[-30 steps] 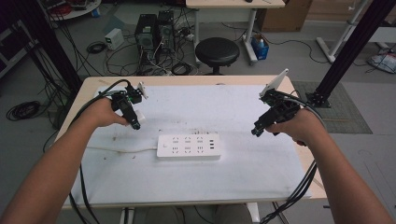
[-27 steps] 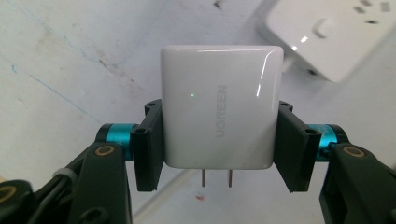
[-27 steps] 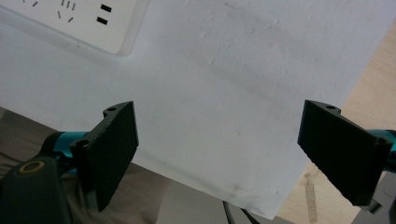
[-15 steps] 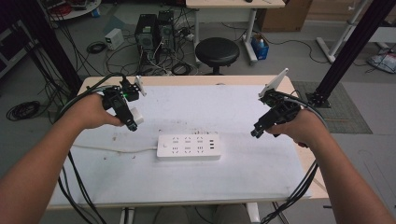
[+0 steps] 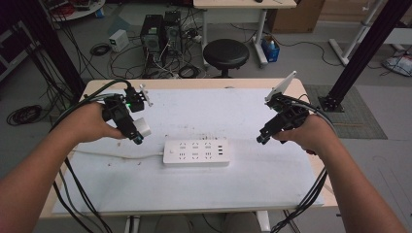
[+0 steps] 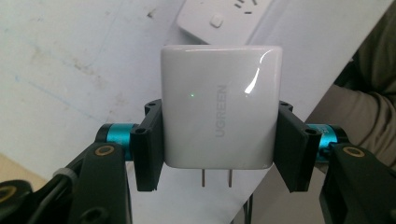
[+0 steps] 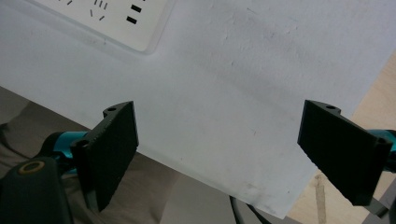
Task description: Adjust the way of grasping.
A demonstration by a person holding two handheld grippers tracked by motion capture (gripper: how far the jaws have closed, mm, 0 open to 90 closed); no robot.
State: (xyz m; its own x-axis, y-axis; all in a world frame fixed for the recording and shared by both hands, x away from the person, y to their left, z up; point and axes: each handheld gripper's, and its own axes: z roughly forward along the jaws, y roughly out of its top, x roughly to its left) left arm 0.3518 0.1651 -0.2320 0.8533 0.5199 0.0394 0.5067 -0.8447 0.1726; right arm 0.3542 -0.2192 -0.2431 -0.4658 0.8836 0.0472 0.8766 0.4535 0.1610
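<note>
Lifted since before, left gripper (image 5: 138, 133) clamps white charger (image 6: 219, 105), seemingly airborne; right gripper (image 5: 265, 138) gapes empty.

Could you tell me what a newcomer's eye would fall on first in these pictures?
Probably the white charger clamped in the left tongs, its two prongs showing below and a tiny green light on its face. Next, the white power strip lying mid-table between both hands, with the right tongs open and empty above the white sheet.
</note>
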